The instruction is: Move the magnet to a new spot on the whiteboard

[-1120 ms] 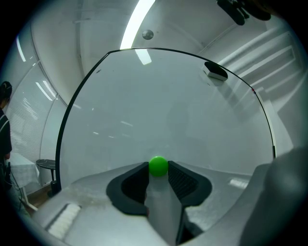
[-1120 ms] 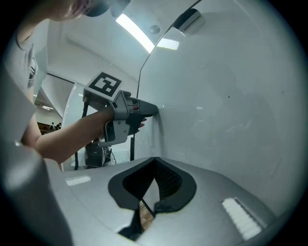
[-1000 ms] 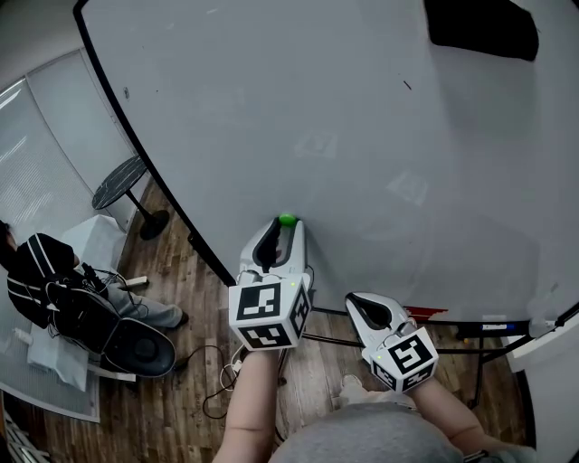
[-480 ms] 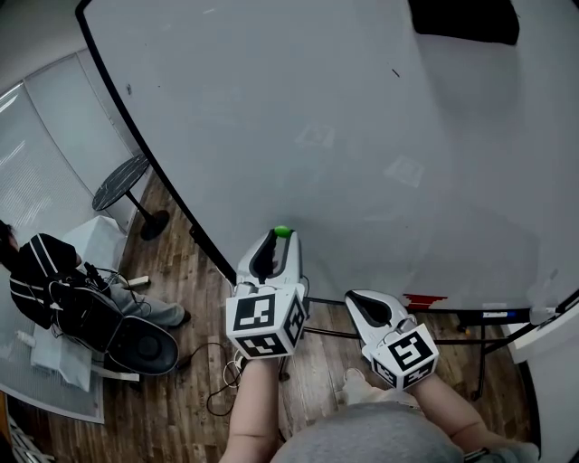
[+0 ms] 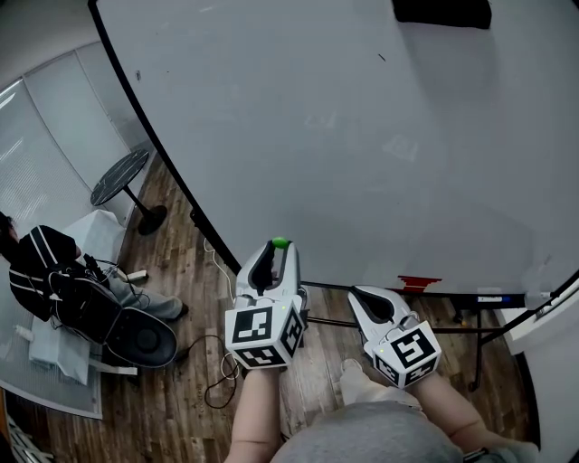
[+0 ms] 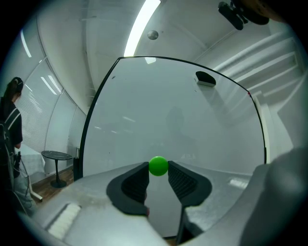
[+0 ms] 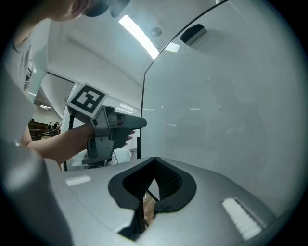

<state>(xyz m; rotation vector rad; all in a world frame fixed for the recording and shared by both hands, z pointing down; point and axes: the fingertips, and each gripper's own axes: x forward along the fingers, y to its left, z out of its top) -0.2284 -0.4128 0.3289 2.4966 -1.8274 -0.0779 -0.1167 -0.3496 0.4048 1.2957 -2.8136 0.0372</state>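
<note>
A small green ball magnet sits between the tips of my left gripper, which is shut on it. In the left gripper view the magnet is pinched between the two dark pads, and the whiteboard stands some way ahead, apart from the magnet. The whiteboard fills the upper head view. My right gripper hangs lower right; its jaws are shut with nothing in them, beside the board.
A black eraser sticks to the board's top. The board's tray holds a red item. On the left are a round side table, a seated person and a chair on the wood floor.
My left gripper has drawn back from the whiteboard and lower in the head view, carrying the green magnet. The right gripper shifted slightly with it.
</note>
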